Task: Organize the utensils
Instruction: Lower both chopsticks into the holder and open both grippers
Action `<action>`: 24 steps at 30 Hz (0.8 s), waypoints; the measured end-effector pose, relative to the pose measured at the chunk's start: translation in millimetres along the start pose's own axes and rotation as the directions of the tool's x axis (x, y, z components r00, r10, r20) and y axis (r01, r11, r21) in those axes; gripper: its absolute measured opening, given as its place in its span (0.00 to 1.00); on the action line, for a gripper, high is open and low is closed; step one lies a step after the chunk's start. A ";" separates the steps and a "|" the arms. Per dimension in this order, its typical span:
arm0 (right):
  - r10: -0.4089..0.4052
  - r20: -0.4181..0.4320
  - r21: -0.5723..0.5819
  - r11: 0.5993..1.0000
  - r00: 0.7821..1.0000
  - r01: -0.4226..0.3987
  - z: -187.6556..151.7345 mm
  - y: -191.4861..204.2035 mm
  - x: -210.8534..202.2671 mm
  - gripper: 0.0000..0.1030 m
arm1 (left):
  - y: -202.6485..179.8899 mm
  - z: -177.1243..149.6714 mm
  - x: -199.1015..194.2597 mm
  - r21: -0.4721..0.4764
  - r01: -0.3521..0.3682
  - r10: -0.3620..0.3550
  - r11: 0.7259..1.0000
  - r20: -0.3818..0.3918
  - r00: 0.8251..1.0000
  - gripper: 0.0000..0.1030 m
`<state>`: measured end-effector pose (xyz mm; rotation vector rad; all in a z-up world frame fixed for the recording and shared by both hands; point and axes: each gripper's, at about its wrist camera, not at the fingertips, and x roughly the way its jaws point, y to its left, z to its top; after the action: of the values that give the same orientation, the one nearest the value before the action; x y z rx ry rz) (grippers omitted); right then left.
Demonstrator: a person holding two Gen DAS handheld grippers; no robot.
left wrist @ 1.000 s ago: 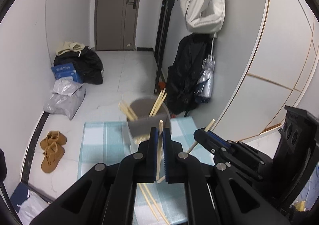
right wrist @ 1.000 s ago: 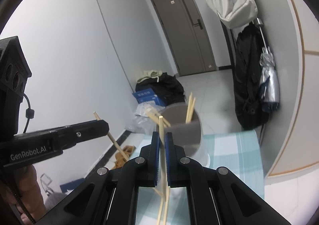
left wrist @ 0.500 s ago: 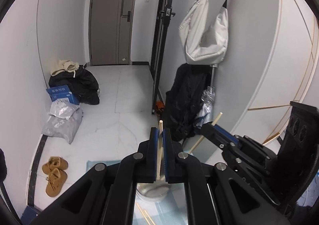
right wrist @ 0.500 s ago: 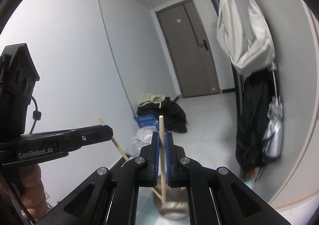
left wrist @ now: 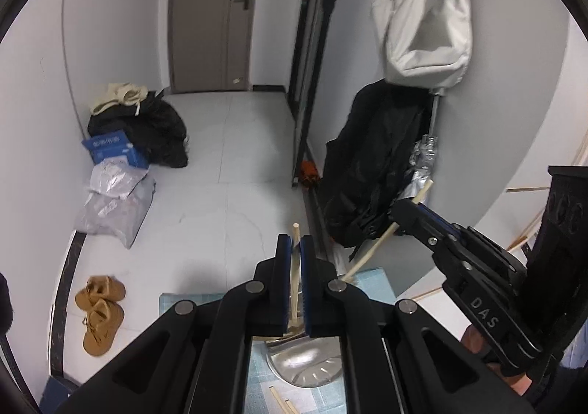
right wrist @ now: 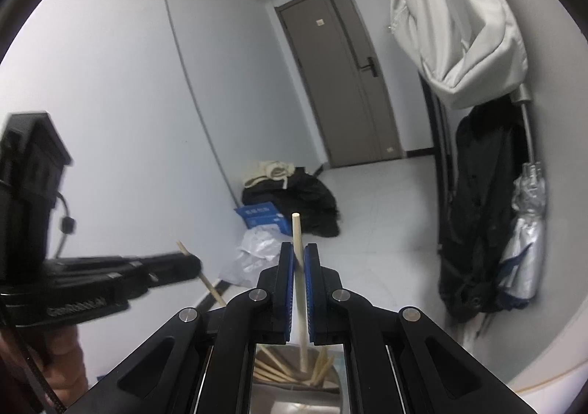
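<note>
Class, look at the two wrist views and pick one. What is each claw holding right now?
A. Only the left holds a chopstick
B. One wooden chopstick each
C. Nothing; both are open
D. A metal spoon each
B: the left claw and the right claw each pinch one chopstick between blue pads.

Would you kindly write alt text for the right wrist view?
The right tool grips a wooden chopstick above a metal cup holding more chopsticks. At left, the left tool holds another chopstick.

Metal cup (right wrist: 294,393) mostly hidden, left hand-held gripper (right wrist: 191,263) blurred
</note>
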<state>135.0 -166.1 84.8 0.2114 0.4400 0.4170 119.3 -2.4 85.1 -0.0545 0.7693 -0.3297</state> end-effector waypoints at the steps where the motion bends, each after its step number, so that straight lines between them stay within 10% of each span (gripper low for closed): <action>1: 0.011 -0.011 0.006 1.000 1.000 -0.011 -3.7 -2.1 4.0 0.05 | 1.3 0.5 2.9 -0.003 0.007 -0.007 1.000 -0.008 1.000 0.01; 21: 0.055 -0.205 -0.068 0.995 0.977 -0.070 -62.4 6.1 30.0 0.08 | 14.3 -24.5 25.8 -0.050 0.027 -0.029 0.998 -0.026 0.999 0.02; 24: 0.041 -0.199 -0.061 0.997 0.979 -0.054 -65.3 5.8 18.8 0.09 | 18.1 -26.9 21.4 -0.079 0.001 -0.003 0.997 -0.032 0.999 0.14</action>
<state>118.9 -145.7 21.8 0.1167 0.6163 0.5012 120.0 9.9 48.3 -0.1248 0.8146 -0.3024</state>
